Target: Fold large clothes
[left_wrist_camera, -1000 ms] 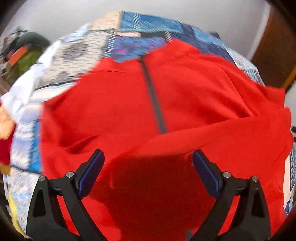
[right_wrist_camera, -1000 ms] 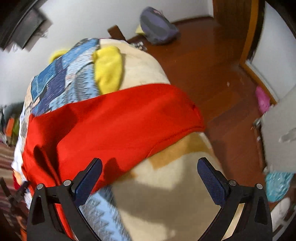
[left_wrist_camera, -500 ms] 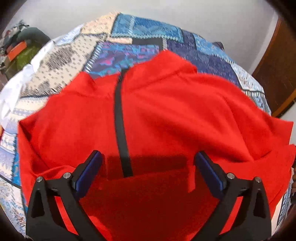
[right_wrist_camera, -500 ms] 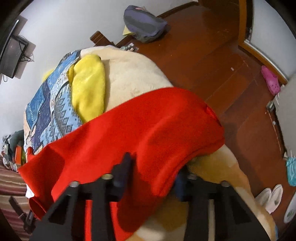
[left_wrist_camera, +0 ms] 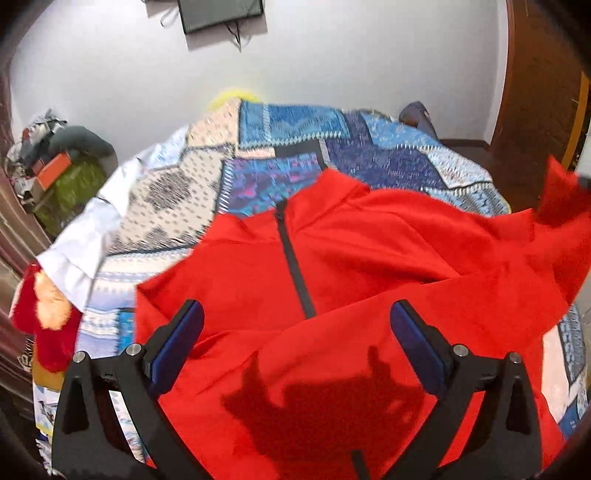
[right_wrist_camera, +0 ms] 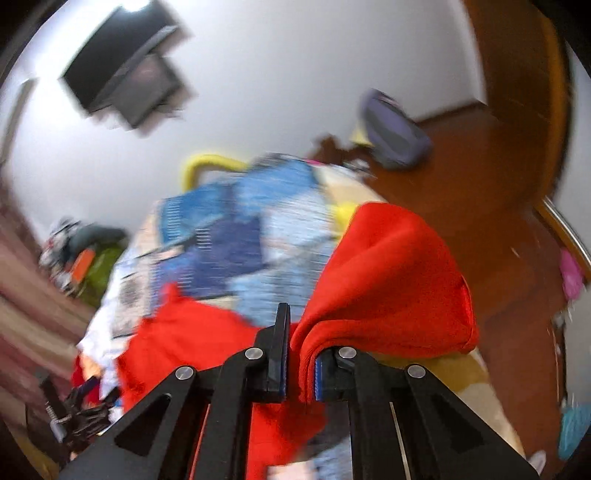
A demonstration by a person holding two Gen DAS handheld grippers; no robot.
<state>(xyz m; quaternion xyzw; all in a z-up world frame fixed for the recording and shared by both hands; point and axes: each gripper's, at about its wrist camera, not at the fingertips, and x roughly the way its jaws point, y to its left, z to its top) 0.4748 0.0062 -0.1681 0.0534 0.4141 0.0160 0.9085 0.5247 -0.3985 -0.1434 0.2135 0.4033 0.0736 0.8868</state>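
Observation:
A large red zip-neck top [left_wrist_camera: 369,266] lies spread on a bed with a blue patchwork quilt [left_wrist_camera: 295,147]. Its dark zipper [left_wrist_camera: 293,258] runs down the middle, and its lower part is folded up over it. My left gripper [left_wrist_camera: 295,347] is open and empty, hovering just above the red fabric. My right gripper [right_wrist_camera: 301,362] is shut on a bunched end of the red top [right_wrist_camera: 388,280] and holds it lifted above the bed; that raised end shows at the right edge of the left wrist view [left_wrist_camera: 557,199].
A wall-mounted screen [left_wrist_camera: 221,14] hangs above the bed. A pile of clothes and boxes [left_wrist_camera: 55,158] sits at the left. A white cloth [left_wrist_camera: 88,236] and a red plush item [left_wrist_camera: 44,325] lie at the bed's left edge. Wooden floor [right_wrist_camera: 498,206] with a bag [right_wrist_camera: 395,133] lies right.
My right gripper closed on the red top's end and lifted it up and over toward the bed's middle. My left gripper stayed open and pulled back slightly above the garment.

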